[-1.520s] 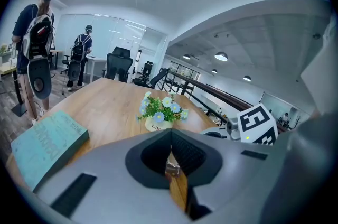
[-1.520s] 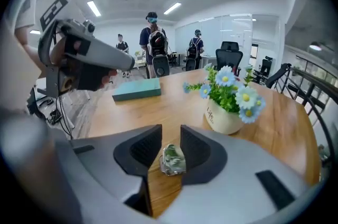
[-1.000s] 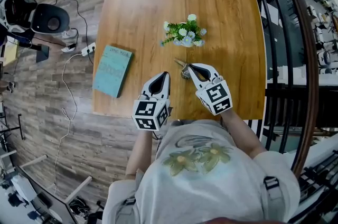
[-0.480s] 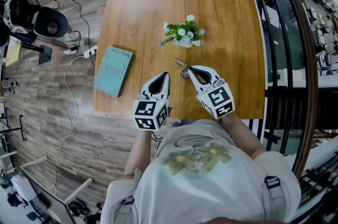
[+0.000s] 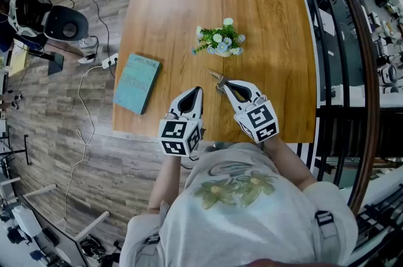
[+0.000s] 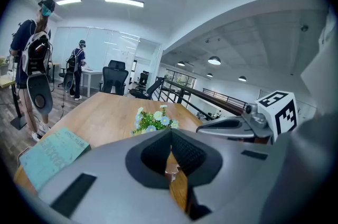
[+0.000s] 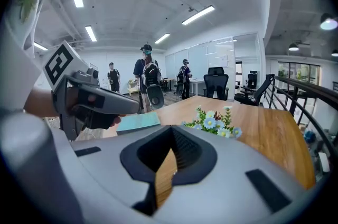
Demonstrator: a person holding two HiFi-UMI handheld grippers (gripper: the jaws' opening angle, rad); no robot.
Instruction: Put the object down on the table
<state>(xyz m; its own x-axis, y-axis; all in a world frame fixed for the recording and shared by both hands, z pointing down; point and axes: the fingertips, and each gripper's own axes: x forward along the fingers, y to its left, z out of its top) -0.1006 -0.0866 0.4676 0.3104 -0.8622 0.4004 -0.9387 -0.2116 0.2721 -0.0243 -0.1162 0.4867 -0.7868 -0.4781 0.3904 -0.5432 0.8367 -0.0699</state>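
Left claw (image 5: 196, 90) clenched; right claw (image 5: 221, 84) clenched, tip beside small object (image 5: 215, 77); both nearside of flowers (image 5: 219, 39), over worktop (image 5: 164, 20)

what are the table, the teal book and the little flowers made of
Square brown table: wood or veneer, judging by long grain lines; smooth, low sheen. Thin teal book: paper or card cover, matte. Small bunch of white and blue flowers: likely plastic or fabric, given uniform blooms, though real ones can't be ruled out.
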